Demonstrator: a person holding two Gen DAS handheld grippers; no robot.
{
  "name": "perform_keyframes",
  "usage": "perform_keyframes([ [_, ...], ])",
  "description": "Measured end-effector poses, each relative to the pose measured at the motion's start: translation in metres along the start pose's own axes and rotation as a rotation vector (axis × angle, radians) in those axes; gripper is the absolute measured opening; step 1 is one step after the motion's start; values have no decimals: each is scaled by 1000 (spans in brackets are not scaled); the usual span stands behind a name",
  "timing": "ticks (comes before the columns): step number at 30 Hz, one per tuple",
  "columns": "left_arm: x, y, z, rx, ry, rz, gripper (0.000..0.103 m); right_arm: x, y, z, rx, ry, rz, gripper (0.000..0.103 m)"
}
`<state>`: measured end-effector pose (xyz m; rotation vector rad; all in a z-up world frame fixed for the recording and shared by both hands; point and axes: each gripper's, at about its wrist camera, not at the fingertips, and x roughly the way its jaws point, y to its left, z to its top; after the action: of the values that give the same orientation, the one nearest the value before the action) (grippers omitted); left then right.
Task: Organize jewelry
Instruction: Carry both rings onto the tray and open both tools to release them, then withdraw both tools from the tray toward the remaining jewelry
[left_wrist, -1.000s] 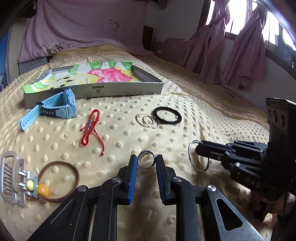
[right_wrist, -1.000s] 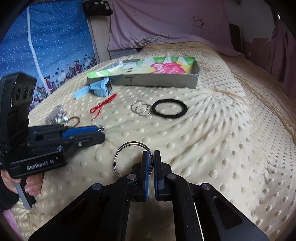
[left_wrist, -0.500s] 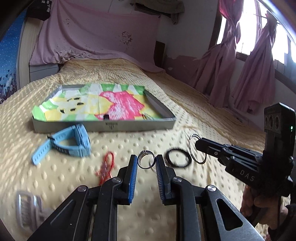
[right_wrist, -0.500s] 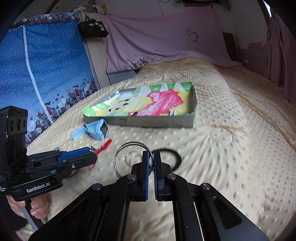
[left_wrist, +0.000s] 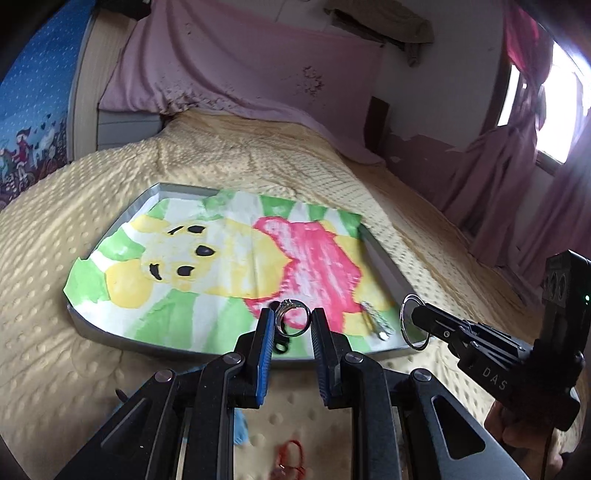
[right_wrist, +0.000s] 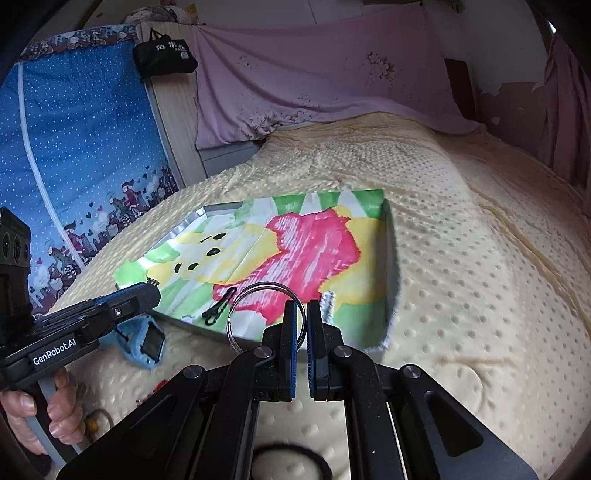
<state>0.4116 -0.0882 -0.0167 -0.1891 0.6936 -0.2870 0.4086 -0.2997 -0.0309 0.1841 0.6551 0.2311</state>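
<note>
Jewelry pieces held above the shallow grey tray (left_wrist: 384, 266) on the cream dotted blanket (right_wrist: 480, 258).

Lined with a bright green, yellow and pink cartoon-bear paper (left_wrist: 236, 258), the tray lies ahead of both grippers. Right gripper (right_wrist: 302, 317), jaws nearly together, pinches a large thin silver bangle (right_wrist: 255, 295) by its rim over the tray's near edge. Left gripper (left_wrist: 293, 321), jaws narrow, clamps a small silver ring (left_wrist: 293, 316) over the same edge.

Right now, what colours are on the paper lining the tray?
Green, yellow, white and pink-red, a cartoon bear drawing; clearest in the left wrist view.
</note>
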Motion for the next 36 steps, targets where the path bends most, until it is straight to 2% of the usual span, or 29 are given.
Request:
perform_keyframes([
  [6, 29, 22, 6, -79, 95, 30, 20, 47, 14, 8, -23, 105, -18, 5],
  [9, 37, 25, 4, -76, 121, 50, 20, 64, 15, 8, -30, 156, -31, 5],
  [14, 40, 24, 4, -56, 130, 68, 20, 78, 21, 6, -58, 204, -49, 5],
  [20, 39, 24, 4, -65, 114, 74, 20, 81, 20, 4, -63, 210, -61, 6],
  [22, 39, 24, 3, -68, 114, 75, 20, 79, 20, 3, -62, 199, -66, 8],
  [24, 39, 24, 3, -67, 113, 74, 22, 75, 19, 2, -68, 184, -79, 22],
  [26, 39, 24, 3, -66, 112, 73, 28, 70, 15, 1, -58, 170, -80, 29],
  [27, 38, 23, 2, -62, 110, 78, 31, 68, 14, 1, -50, 163, -76, 29],
  [28, 37, 22, 3, -53, 106, 84, 39, 66, 13, 2, -48, 158, -77, 29],
  [29, 35, 20, 3, -45, 98, 93, 52, 64, 12, 2, -48, 148, -81, 29],
  [31, 30, 15, 2, -31, 67, 122, 67, 59, 11, 1, -48, 130, -85, 29],
  [32, 27, 13, 2, -26, 51, 125, 68, 56, 10, 1, -49, 118, -89, 30],
  [36, 17, 11, -1, -26, 21, 123, 68, 35, 4, 0, -27, 40, -98, 44],
])
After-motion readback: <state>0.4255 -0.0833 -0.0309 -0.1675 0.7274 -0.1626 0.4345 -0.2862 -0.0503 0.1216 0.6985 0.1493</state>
